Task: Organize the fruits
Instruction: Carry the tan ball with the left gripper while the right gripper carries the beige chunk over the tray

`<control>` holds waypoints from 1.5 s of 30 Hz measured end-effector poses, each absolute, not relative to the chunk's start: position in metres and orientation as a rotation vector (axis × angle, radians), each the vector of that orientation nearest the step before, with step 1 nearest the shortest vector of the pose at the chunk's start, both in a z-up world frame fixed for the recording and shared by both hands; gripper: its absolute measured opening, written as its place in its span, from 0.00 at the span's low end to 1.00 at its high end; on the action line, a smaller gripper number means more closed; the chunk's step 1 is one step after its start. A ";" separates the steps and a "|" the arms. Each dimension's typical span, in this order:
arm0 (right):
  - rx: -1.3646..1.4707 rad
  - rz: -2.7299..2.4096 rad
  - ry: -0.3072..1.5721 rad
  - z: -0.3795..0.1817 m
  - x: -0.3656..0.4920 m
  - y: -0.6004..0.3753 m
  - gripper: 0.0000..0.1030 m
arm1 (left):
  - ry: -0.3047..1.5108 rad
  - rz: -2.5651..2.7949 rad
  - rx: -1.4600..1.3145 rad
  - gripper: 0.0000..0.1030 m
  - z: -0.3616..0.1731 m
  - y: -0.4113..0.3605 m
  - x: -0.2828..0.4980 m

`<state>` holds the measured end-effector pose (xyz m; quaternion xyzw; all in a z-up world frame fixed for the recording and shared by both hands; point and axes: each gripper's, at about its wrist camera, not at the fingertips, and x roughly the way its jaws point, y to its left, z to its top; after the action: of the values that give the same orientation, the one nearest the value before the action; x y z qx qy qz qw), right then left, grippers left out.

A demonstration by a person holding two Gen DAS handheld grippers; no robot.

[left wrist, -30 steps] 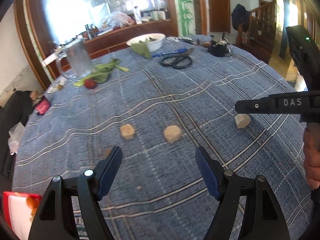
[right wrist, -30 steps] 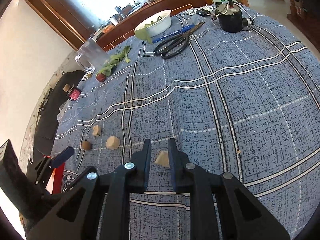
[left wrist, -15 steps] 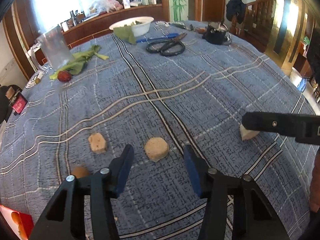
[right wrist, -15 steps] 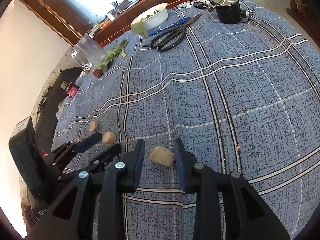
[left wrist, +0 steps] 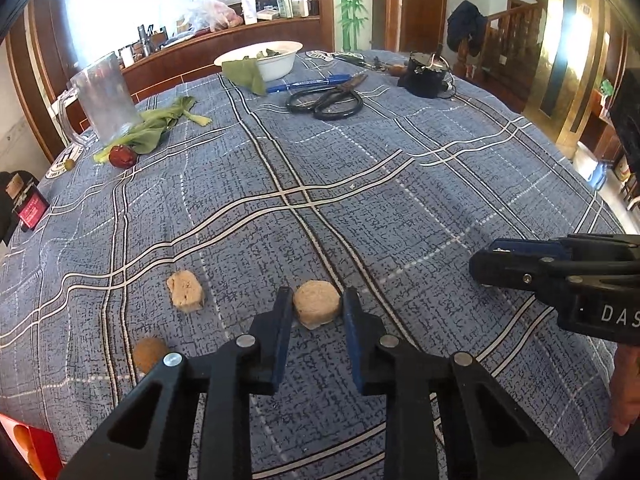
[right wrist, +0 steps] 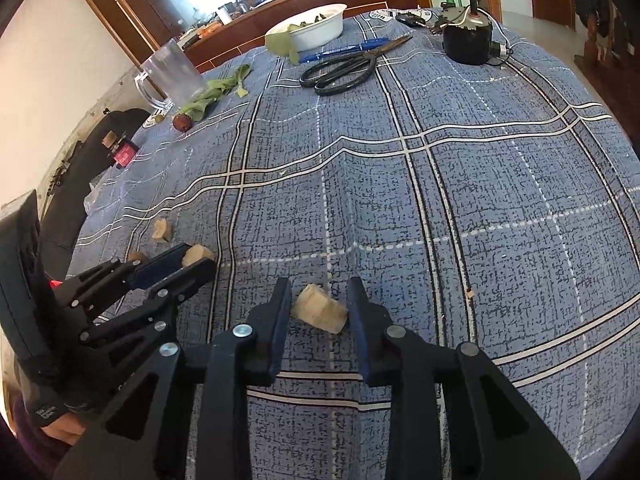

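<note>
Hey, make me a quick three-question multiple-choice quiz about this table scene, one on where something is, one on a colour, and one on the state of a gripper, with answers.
1. Where do the scissors lie?
A. next to the blue pen near the white bowl
B. between the left gripper's fingers
C. inside the glass mug

2. What colour is the tablecloth?
A. plain red
B. blue-grey with checked lines
C. green

3. How is the left gripper set?
A. fully closed with nothing inside
B. not in view
C. fingers either side of a round tan fruit piece

Answers: 1 A, the scissors sit just before the pen and bowl; 2 B, a blue-grey weave with pale and dark lines; 3 C, the piece sits between the two fingers.
</note>
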<state>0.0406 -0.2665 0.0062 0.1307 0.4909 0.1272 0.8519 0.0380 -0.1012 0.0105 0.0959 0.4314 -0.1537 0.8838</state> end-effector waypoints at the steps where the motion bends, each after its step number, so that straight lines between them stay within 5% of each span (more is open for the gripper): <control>1: 0.281 0.269 1.033 0.006 0.041 -0.267 0.29 | 0.896 -0.318 0.192 0.24 0.012 -0.100 0.037; 23: 0.451 0.265 0.698 0.049 0.012 -0.292 0.29 | 0.591 -0.032 0.170 0.24 0.085 -0.042 -0.103; 45: 0.340 0.044 0.613 0.060 -0.003 -0.270 0.29 | 0.489 0.188 0.011 0.24 0.109 0.084 -0.184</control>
<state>-0.0028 -0.2695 0.0603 0.1663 0.3002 0.0216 0.9390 -0.1841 0.0839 0.1094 0.0056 0.2417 0.0928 0.9659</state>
